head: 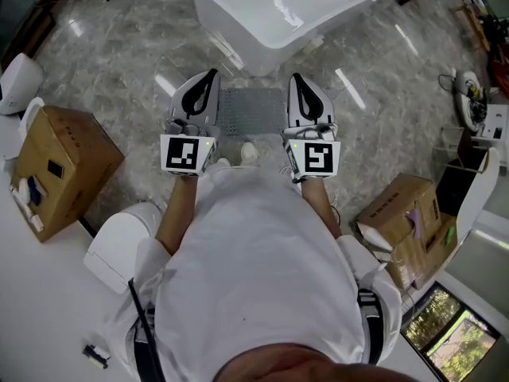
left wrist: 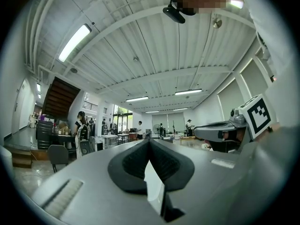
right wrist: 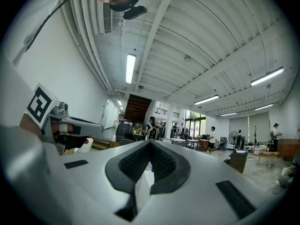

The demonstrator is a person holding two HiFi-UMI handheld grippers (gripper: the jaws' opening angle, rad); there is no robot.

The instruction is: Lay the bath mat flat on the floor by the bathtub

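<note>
A: What is seen of the room?

B: A floor (head: 119, 70) of glossy grey veined stone is shown from the head view. A white, smooth, round-cornered bathtub (head: 270, 14) stands at its far side. A brown cardboard box (head: 64, 165) is seen at the left and another cardboard box (head: 398, 213) at the right. In the two gripper views a large hall is shown, with a ribbed white ceiling and long strip lights.

A: Where is the bath mat?

B: The bath mat (head: 250, 110) is laid flat on the floor just beside the near side of the bathtub. It is grey and rectangular, and a fine grid of small studs can be made out on it. Its side edges are covered by the two grippers.

A: How are the grippers held?

B: The left gripper (head: 212, 75) and the right gripper (head: 295, 78) are held side by side above the mat, apart from it. In its own view the left gripper (left wrist: 149, 141) is seen with its ribbed black pads met at the tips and nothing between them. The right gripper (right wrist: 150, 143) is closed in the same way, and nothing is gripped.
</note>
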